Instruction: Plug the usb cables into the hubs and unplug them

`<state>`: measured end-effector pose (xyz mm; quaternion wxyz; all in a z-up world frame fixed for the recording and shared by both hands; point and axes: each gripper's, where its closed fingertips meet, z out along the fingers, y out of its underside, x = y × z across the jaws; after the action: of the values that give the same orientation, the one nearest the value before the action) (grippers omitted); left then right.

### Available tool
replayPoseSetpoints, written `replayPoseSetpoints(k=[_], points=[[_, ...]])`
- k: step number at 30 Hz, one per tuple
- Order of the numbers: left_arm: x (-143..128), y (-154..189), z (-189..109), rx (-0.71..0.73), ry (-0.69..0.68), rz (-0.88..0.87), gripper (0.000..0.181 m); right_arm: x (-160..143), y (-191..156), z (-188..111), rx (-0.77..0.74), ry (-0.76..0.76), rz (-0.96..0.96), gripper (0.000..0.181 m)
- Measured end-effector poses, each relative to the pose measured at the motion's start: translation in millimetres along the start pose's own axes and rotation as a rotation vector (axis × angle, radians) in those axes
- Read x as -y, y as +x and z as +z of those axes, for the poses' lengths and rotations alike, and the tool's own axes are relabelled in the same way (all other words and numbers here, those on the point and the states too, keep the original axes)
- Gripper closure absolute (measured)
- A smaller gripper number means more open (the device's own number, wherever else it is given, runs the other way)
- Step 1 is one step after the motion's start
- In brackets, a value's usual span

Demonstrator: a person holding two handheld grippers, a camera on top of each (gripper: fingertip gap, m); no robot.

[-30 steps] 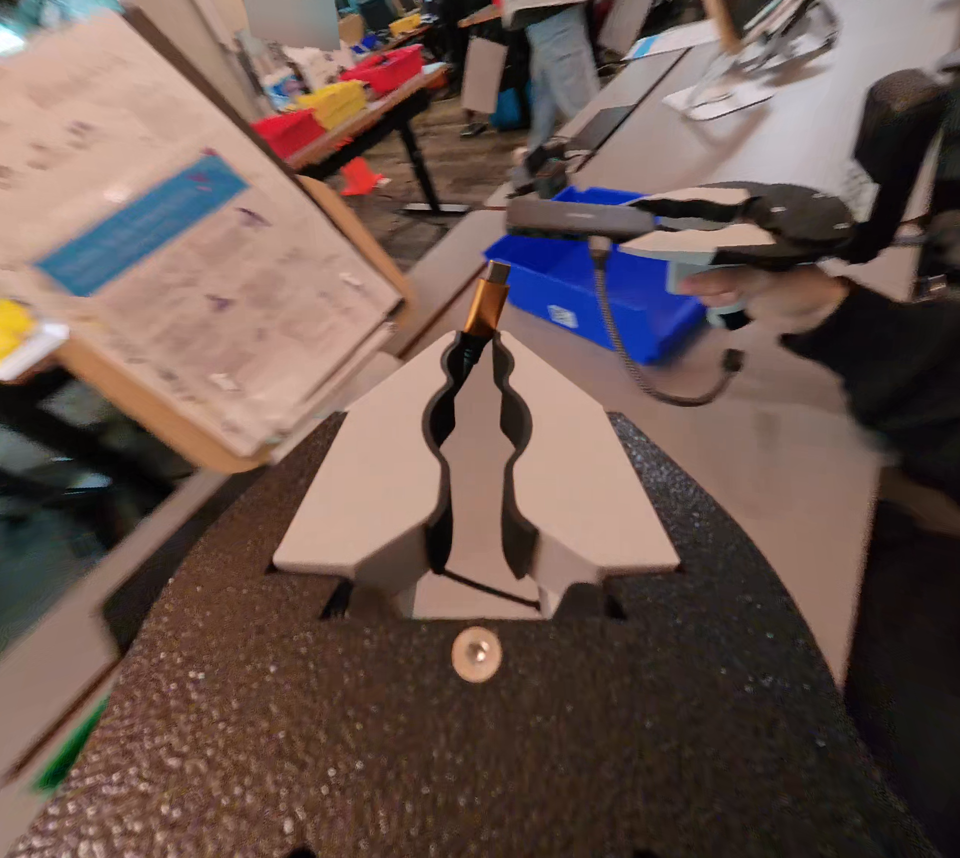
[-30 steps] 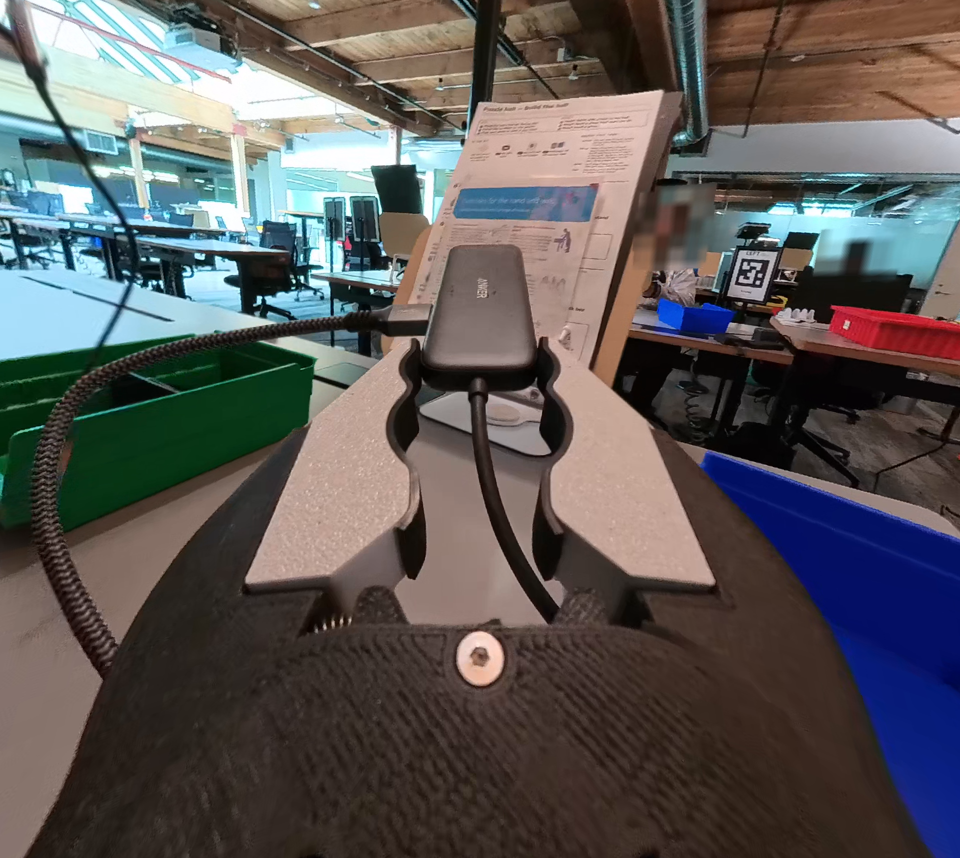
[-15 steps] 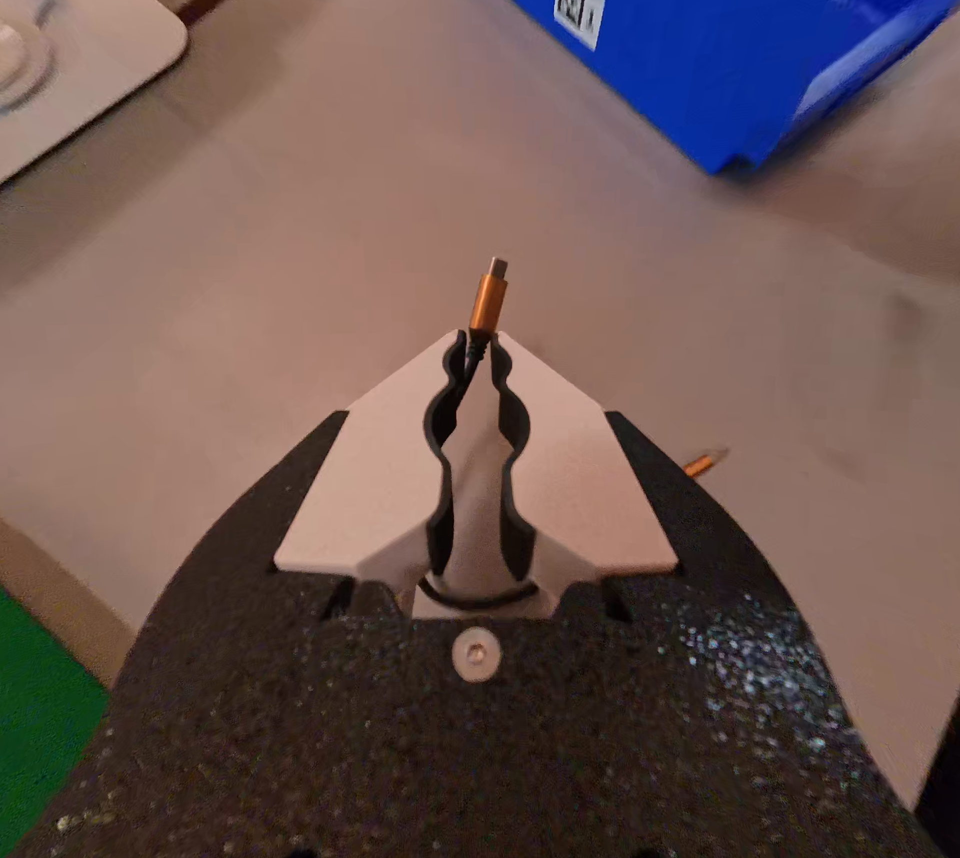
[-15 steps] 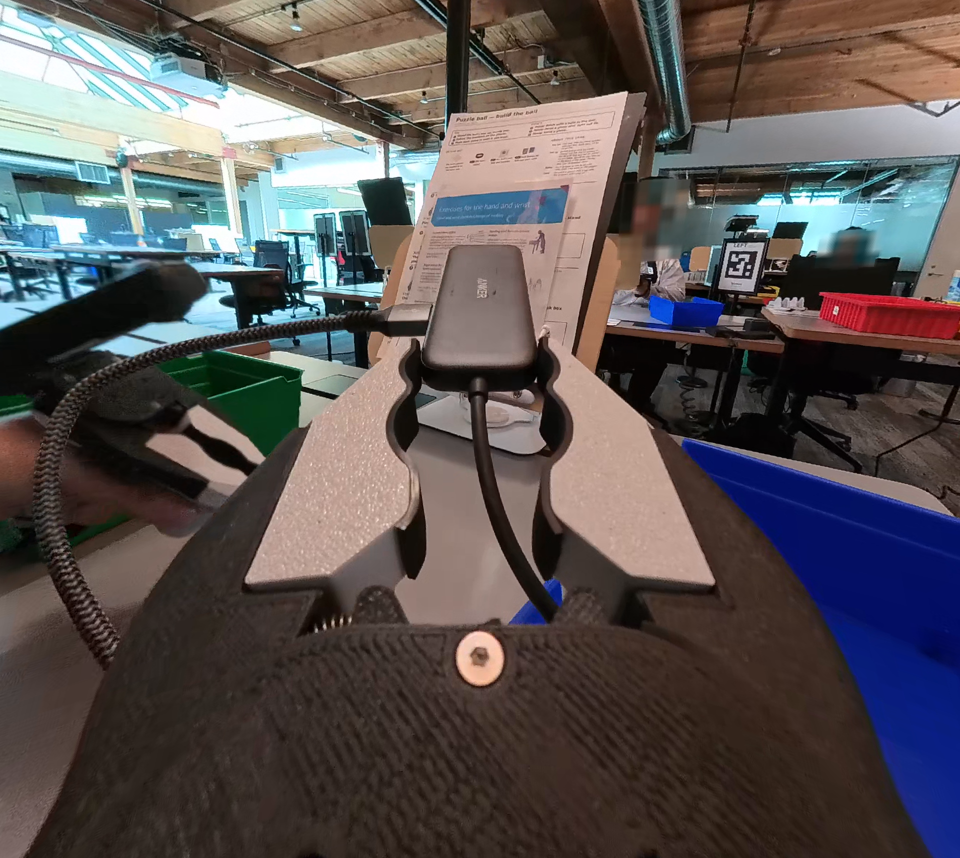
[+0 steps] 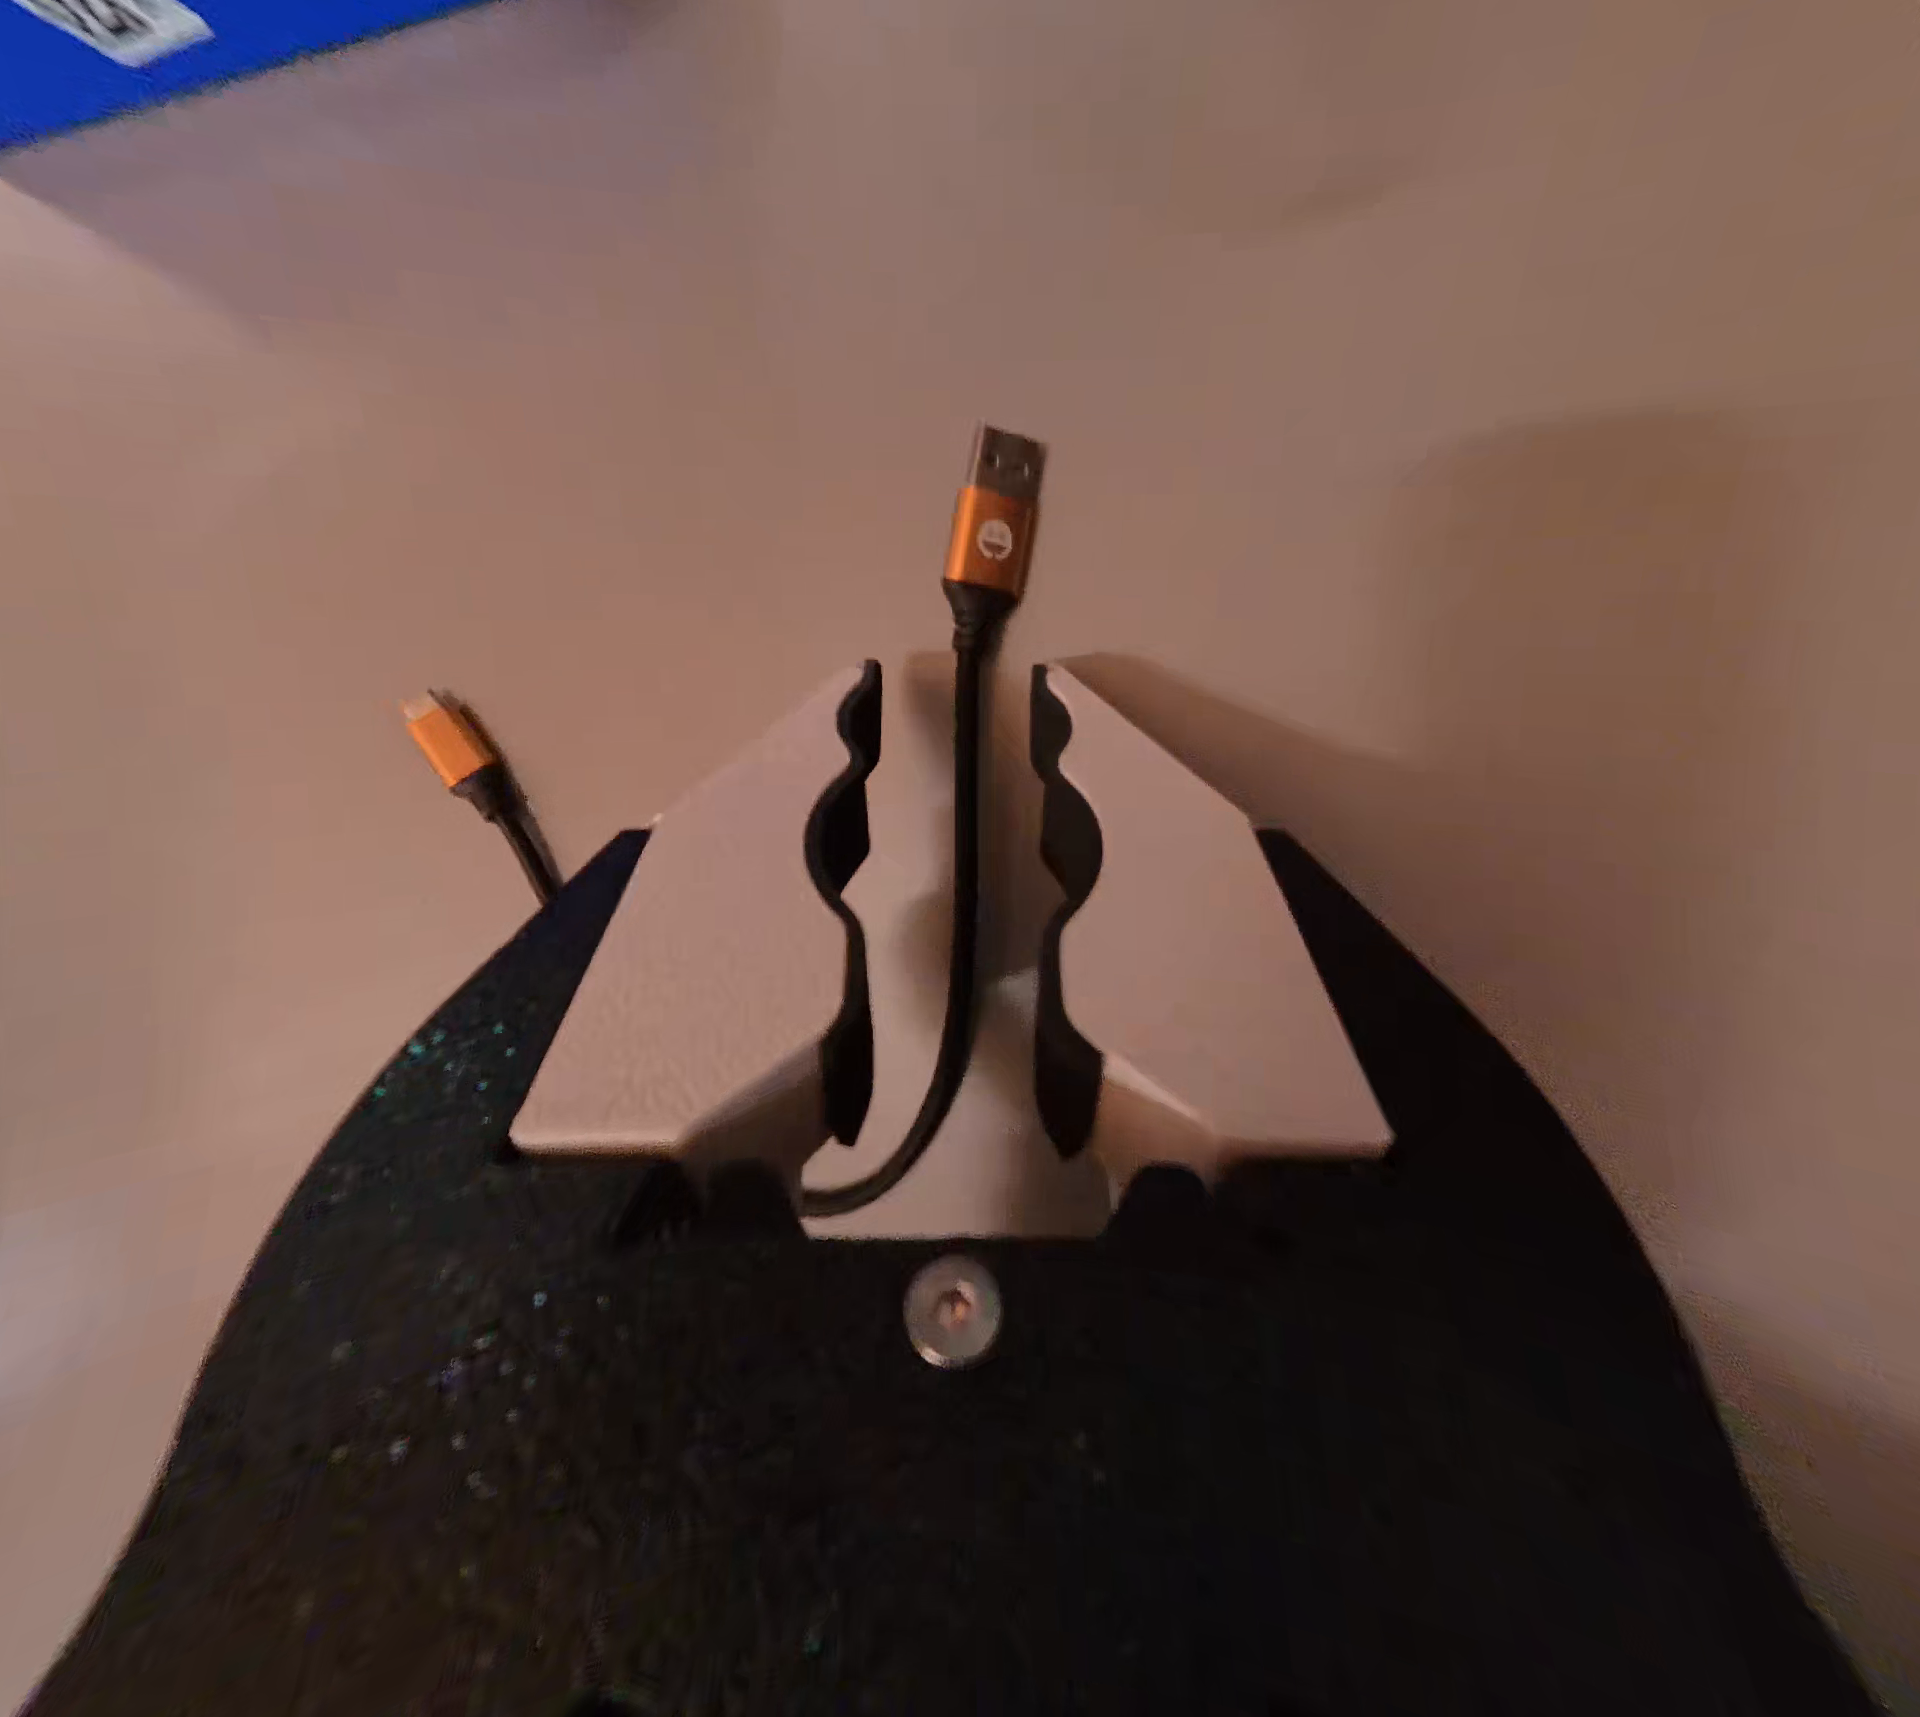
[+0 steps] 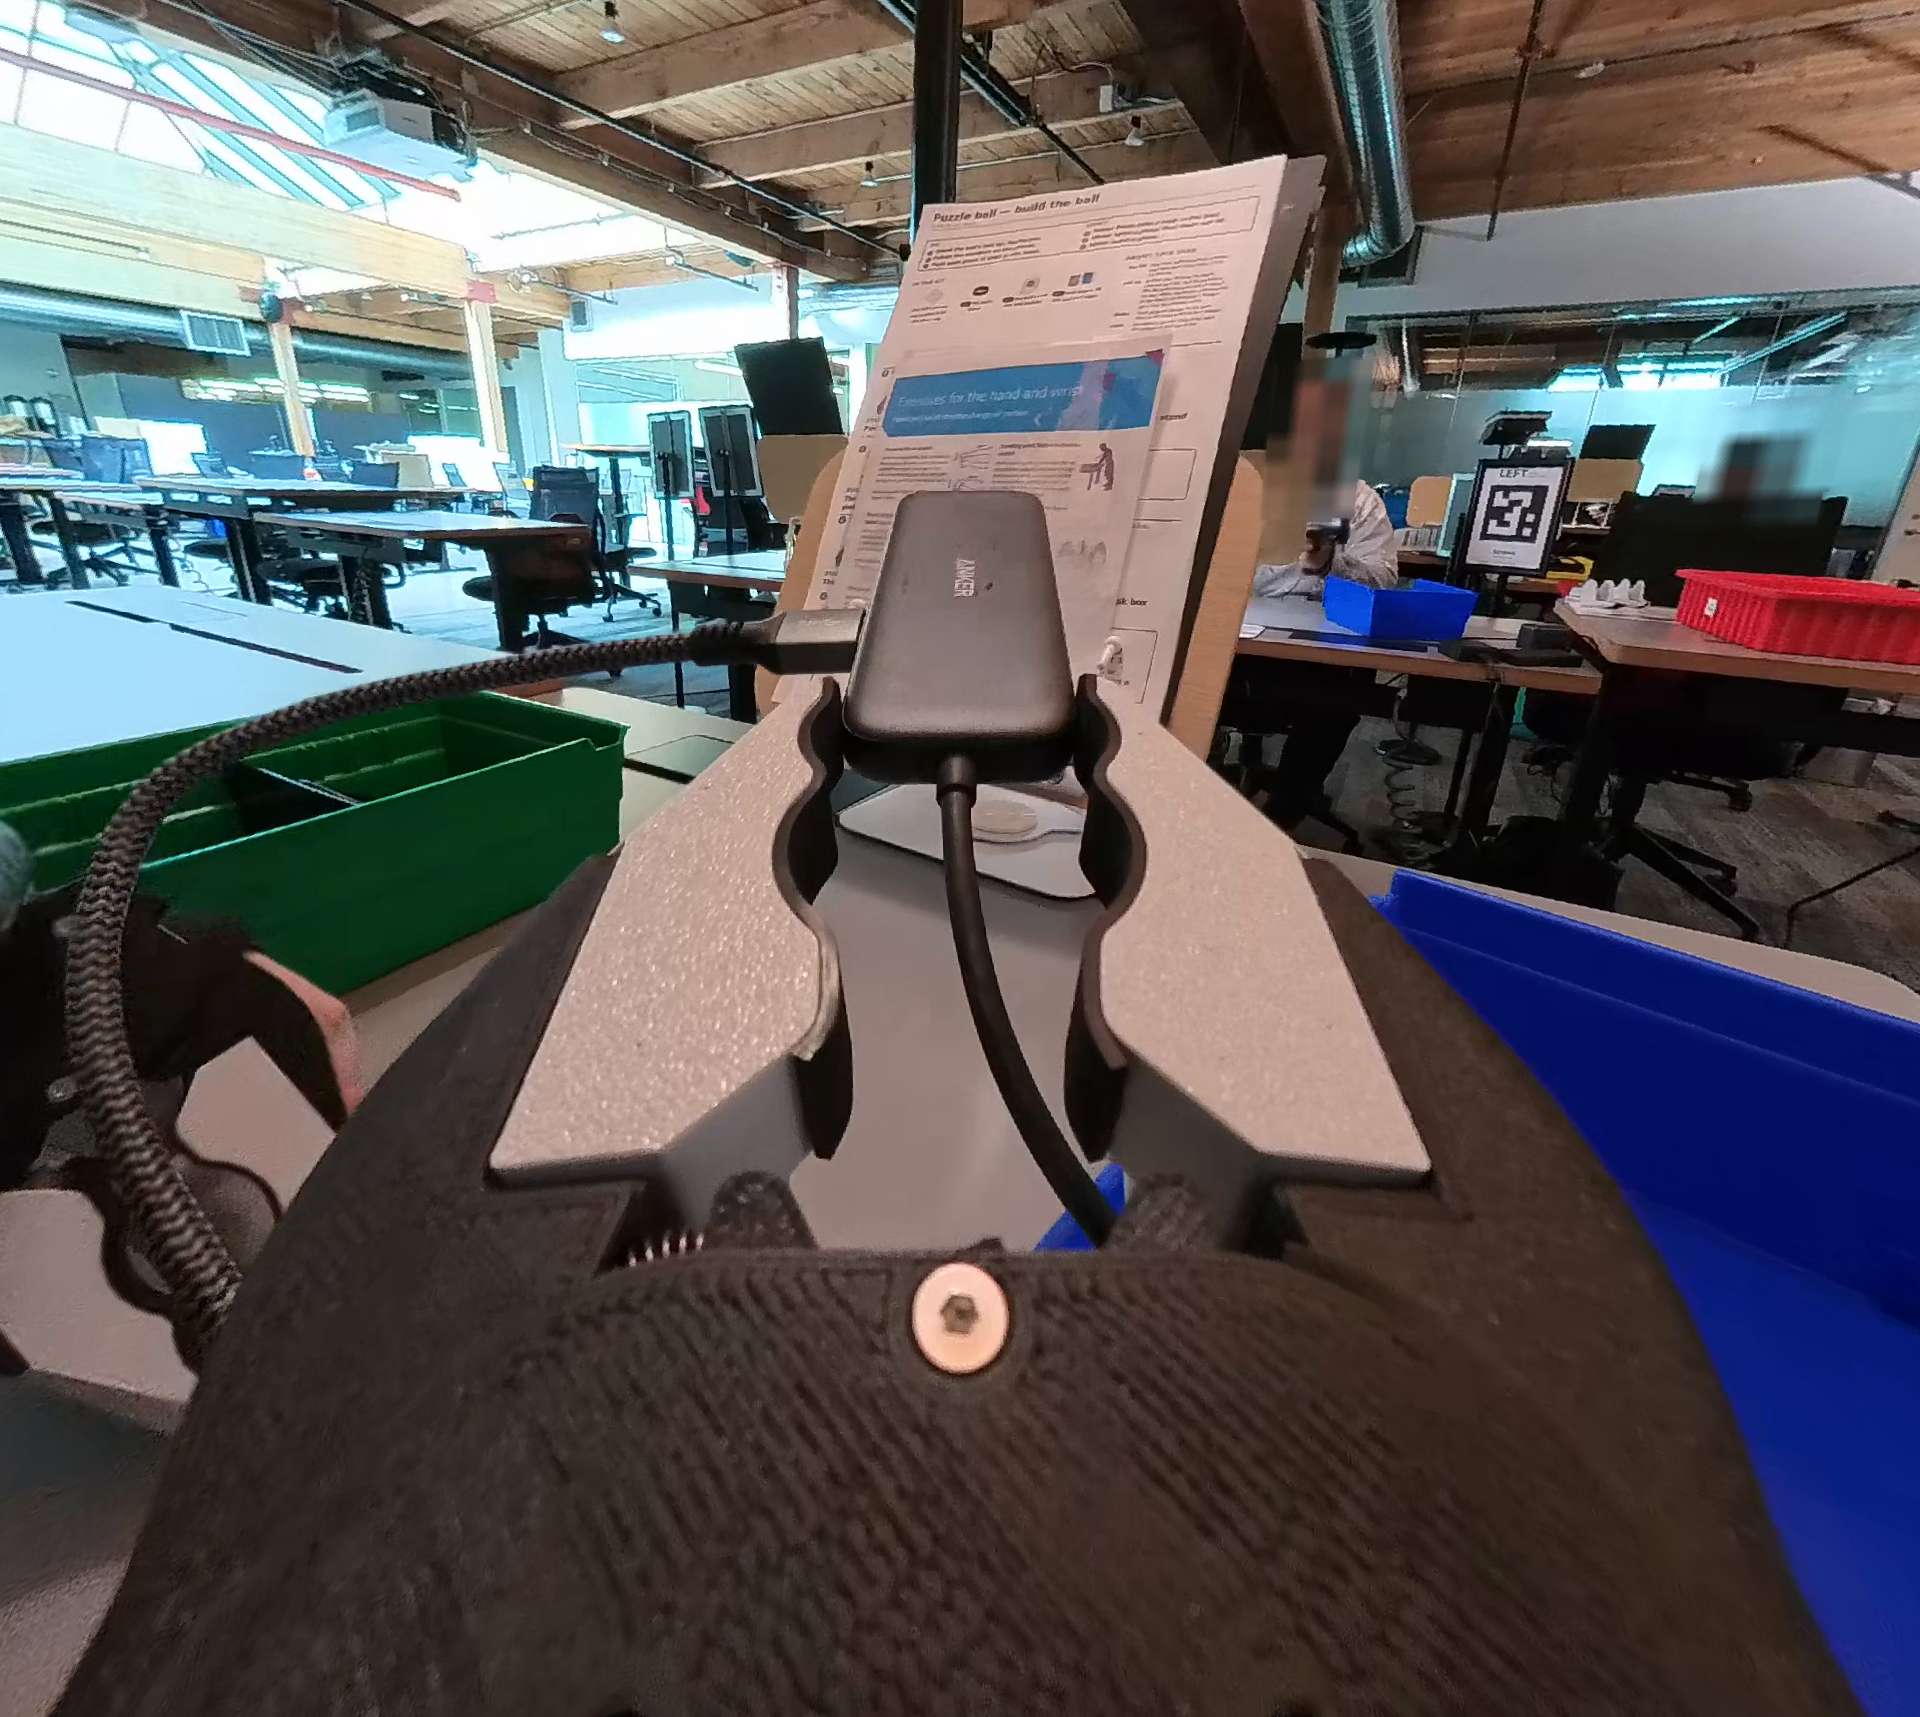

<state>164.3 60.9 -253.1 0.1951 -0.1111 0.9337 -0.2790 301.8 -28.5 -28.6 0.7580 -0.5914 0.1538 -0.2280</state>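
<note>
Left claw (image 5: 956, 680) wide, orange-plug cable (image 5: 992, 524) lying loose btwn fingers, long axis fwd; right claw (image 6: 961, 711) clamps hub (image 6: 961, 618).

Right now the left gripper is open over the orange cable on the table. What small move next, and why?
Probably lift the left gripper clear of the cable. Its jaws stand apart, the orange USB-A plug lies free on the table, and the right gripper holds the hub with the braided cable plugged in.
</note>
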Motion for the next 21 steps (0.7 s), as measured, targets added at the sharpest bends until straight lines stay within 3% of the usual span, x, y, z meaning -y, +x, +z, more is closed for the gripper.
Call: replayPoseSetpoints(k=[7, 11, 13, 17, 21], points=[[12, -1, 14, 0.082, 0.075, 0.061, 0.175, -4, -5, 3, 0.013, -0.016, -0.011, 0.137], [12, -8, 17, 0.183, 0.107, -0.068, 0.176, -6, -6, 4, 0.013, -0.022, -0.012, 0.137], [5, -16, 13, 0.221, 0.084, -0.224, 0.176, -6, -8, 5, 0.011, -0.024, -0.022, 0.137], [11, -35, -24, 0.271, 0.156, -0.564, 0.176, -7, -12, 6, 0.027, -0.025, -0.034, 0.137], [37, -55, -82, 0.261, 0.303, -0.786, 0.176, -12, -26, 10, 0.112, -0.021, 0.011, 0.137]])
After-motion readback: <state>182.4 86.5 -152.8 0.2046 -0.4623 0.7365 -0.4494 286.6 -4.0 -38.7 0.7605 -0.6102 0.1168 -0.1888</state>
